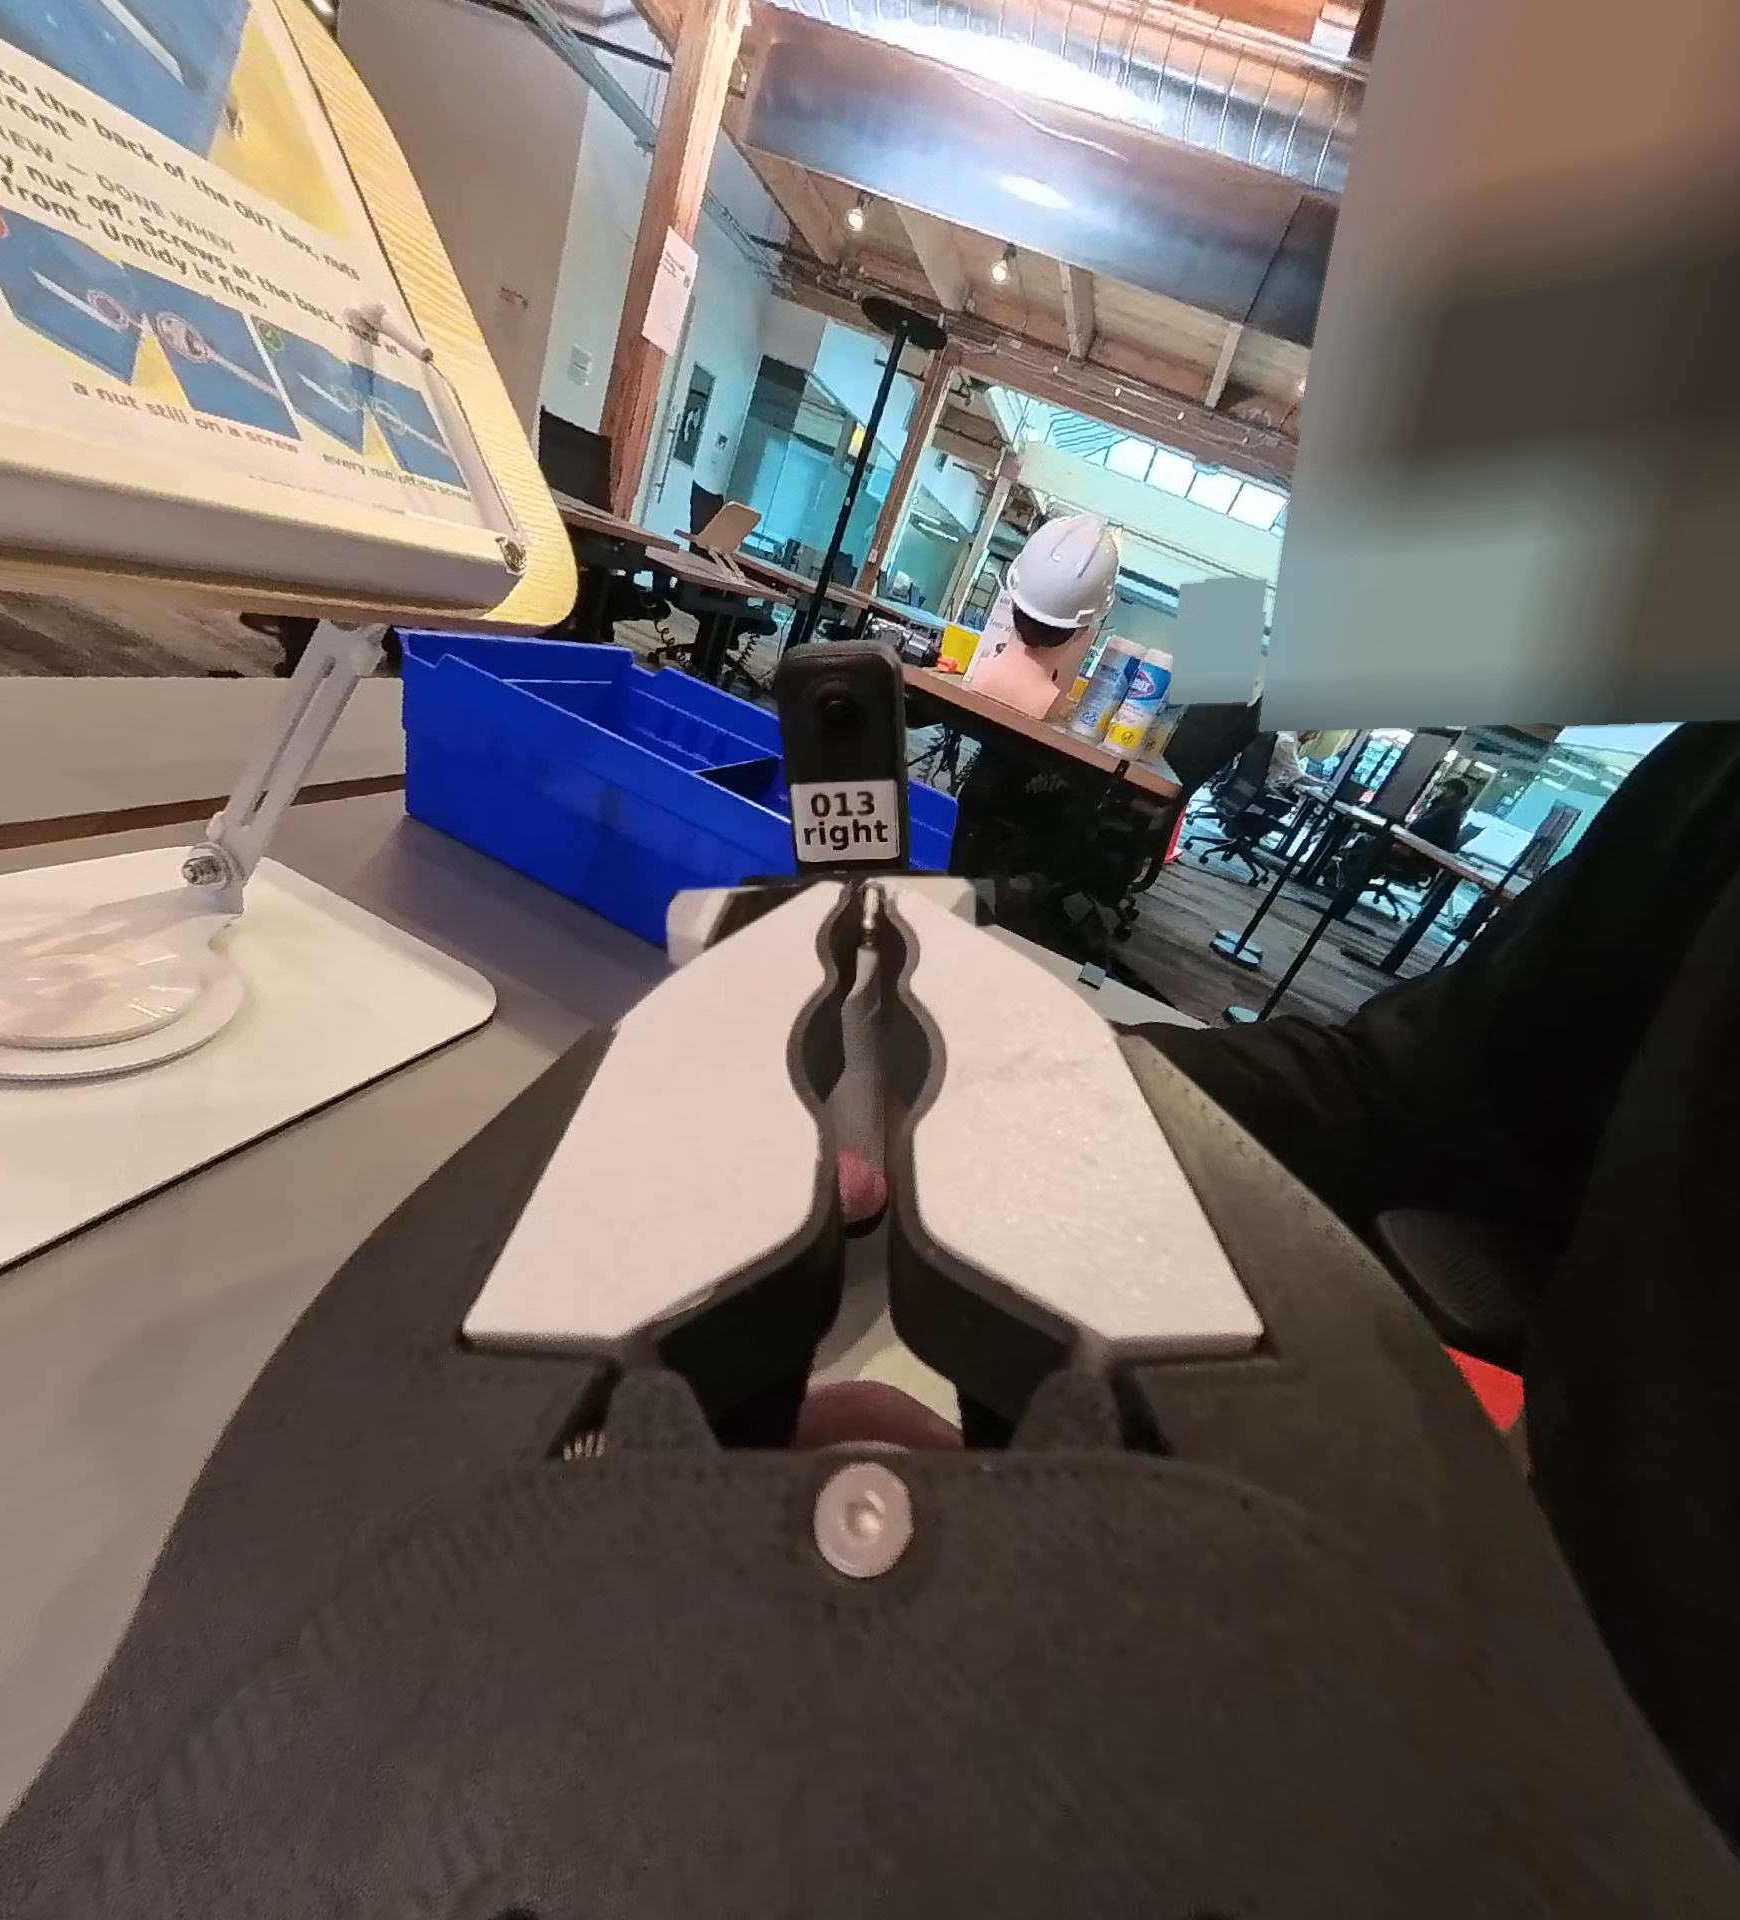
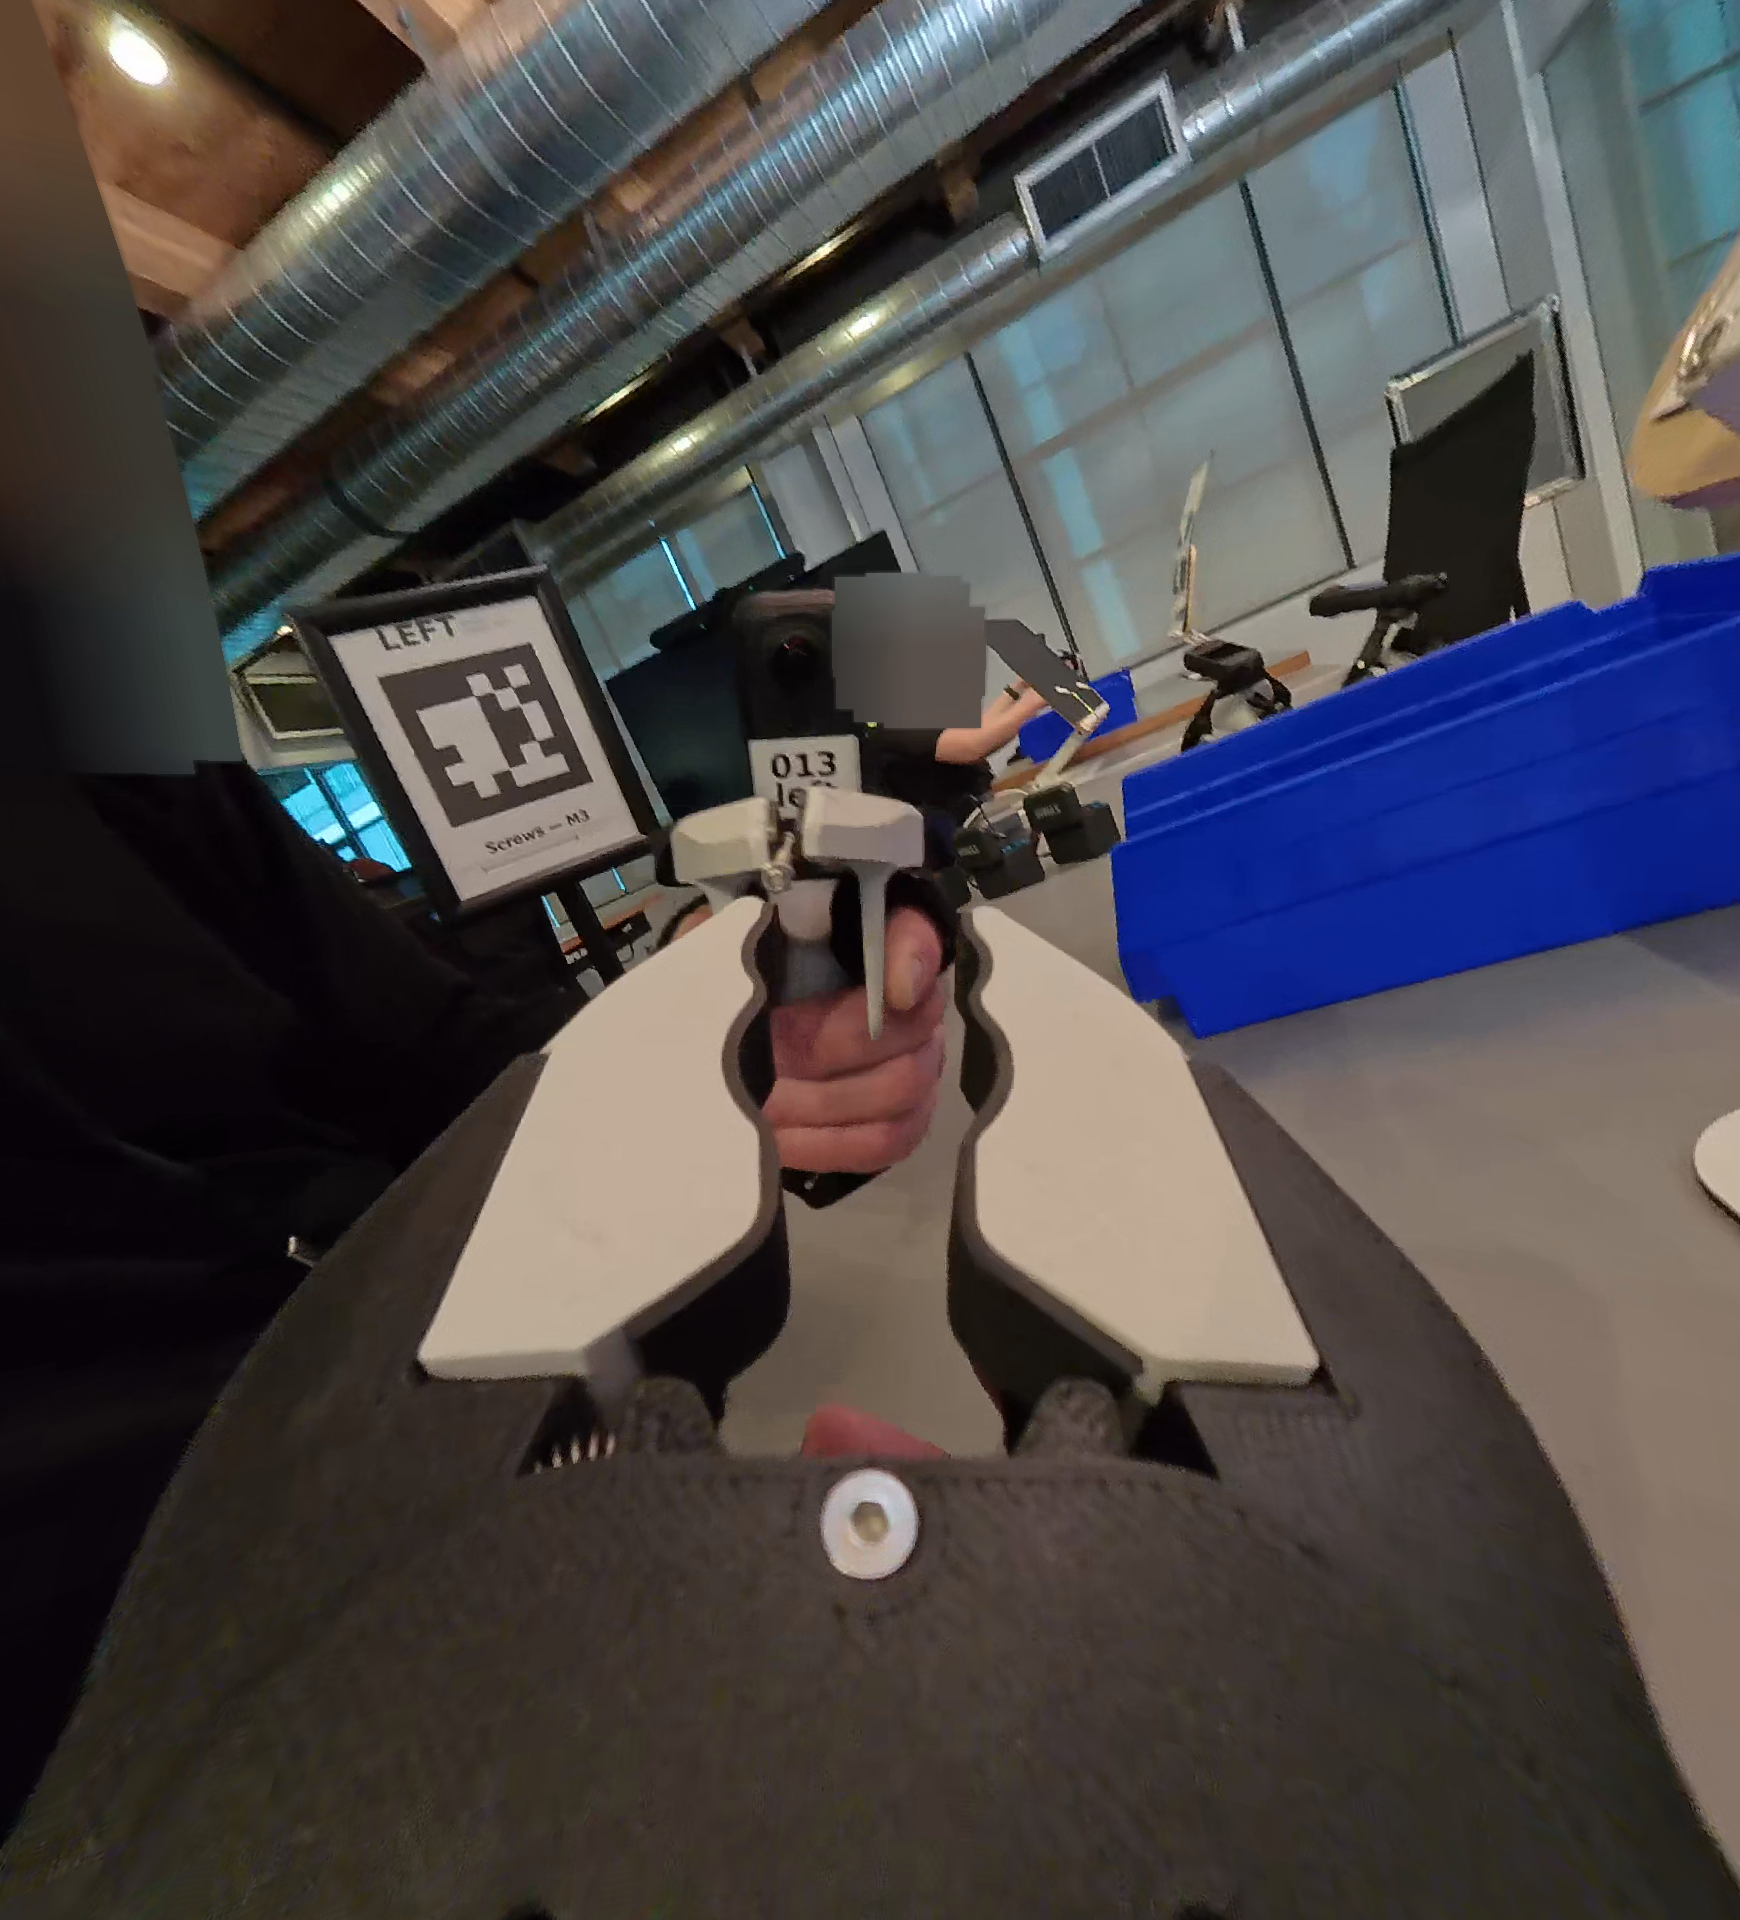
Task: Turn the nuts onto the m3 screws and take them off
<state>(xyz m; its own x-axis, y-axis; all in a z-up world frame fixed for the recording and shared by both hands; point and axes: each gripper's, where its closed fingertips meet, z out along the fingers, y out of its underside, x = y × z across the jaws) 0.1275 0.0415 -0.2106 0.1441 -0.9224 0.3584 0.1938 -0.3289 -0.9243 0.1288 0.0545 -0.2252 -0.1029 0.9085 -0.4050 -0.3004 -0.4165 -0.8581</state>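
My left gripper (image 1: 871, 920) is shut on a small silver M3 screw (image 1: 872, 902) that sticks out past its tips. In the right wrist view the left gripper (image 2: 788, 840) faces me, and the screw (image 2: 779, 860) sits tilted between its grey fingertips with a small nut-like piece at its lower end. My right gripper (image 2: 868, 925) is open and empty, its white fingers spread just short of the screw. In the left wrist view its fingertips (image 1: 705, 916) show on either side of my left tips, not touching the screw.
A blue divided bin (image 1: 575, 748) stands on the grey table behind the grippers and also shows in the right wrist view (image 2: 1468, 790). An instruction board (image 1: 170, 260) on a white stand (image 1: 66, 987) is at the left. A framed marker sign (image 2: 487, 748) stands behind.
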